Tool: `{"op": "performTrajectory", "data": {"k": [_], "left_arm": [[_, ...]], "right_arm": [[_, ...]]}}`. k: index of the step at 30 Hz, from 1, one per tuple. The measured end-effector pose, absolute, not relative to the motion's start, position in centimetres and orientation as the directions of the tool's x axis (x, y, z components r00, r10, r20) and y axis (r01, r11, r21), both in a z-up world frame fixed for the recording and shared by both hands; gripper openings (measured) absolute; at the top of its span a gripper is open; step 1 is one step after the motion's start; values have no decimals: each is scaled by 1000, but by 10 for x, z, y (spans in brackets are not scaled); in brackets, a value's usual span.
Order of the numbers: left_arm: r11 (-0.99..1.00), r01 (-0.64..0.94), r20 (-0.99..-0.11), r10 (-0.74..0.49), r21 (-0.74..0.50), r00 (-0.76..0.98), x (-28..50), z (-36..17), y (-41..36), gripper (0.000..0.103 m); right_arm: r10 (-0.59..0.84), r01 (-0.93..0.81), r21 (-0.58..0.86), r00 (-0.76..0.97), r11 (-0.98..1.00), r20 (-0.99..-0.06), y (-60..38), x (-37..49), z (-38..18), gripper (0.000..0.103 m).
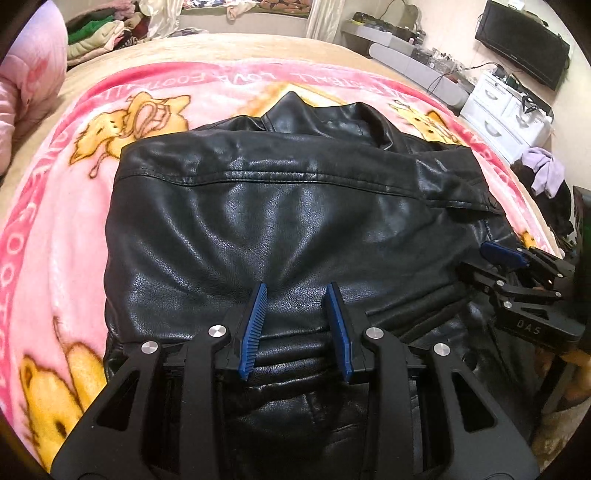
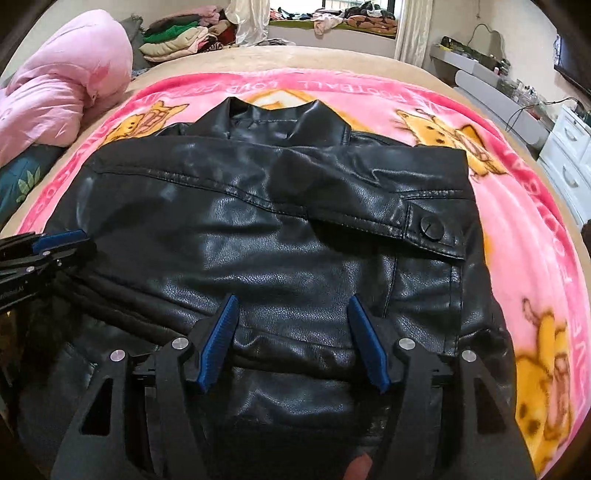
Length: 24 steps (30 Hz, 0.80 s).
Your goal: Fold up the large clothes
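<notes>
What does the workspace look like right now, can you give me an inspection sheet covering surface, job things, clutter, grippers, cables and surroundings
Surface: pink cartoon blanket spread over a beige bed.
Job's things: black leather jacket lying flat on the blanket, collar at the far end, a sleeve folded across the body with its buttoned cuff on the right.
Clutter: pink quilt bunched at the far left; stack of folded clothes beyond the bed.
Grippers: left gripper open, over the near part of the jacket; right gripper open, likewise, gripping nothing.
Cables: a dark cable trails by the white drawers.
Surroundings: wall television, window with curtain, purple garment at right.
</notes>
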<state>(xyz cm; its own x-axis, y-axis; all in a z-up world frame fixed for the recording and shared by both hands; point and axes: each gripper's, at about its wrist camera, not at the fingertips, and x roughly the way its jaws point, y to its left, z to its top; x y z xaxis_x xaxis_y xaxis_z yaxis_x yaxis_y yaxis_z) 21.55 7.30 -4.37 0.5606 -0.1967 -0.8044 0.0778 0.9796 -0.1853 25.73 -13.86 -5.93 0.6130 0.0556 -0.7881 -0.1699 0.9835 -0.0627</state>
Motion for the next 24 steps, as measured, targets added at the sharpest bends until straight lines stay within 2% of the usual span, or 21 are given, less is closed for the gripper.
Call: {"op": "performTrajectory", "data": {"k": [9,12,15,19,24], "left_arm": [[976,75,-800,-210,-204,562,211,-31,75,27],[974,83,-794,-222,-213,566,208,-24,74,40],[975,93,-787,-219,-203,577,204,-16,71,47],[976,88,-771,-212,-199,600,198,-3,70,72],[979,74,-755,-193,-189,626,189,14,69,94]], "right_arm": [[74,-165,-48,662,985,-746,-138,240,-35,66],[96,-162,-18,668,987,-738,-140,235,-30,72],[116,-158,11,675,987,-729,-141,229,-24,76],[122,-158,16,694,987,-710,-143,220,-14,84],[122,-159,9,724,987,-679,-144,206,2,92]]}}
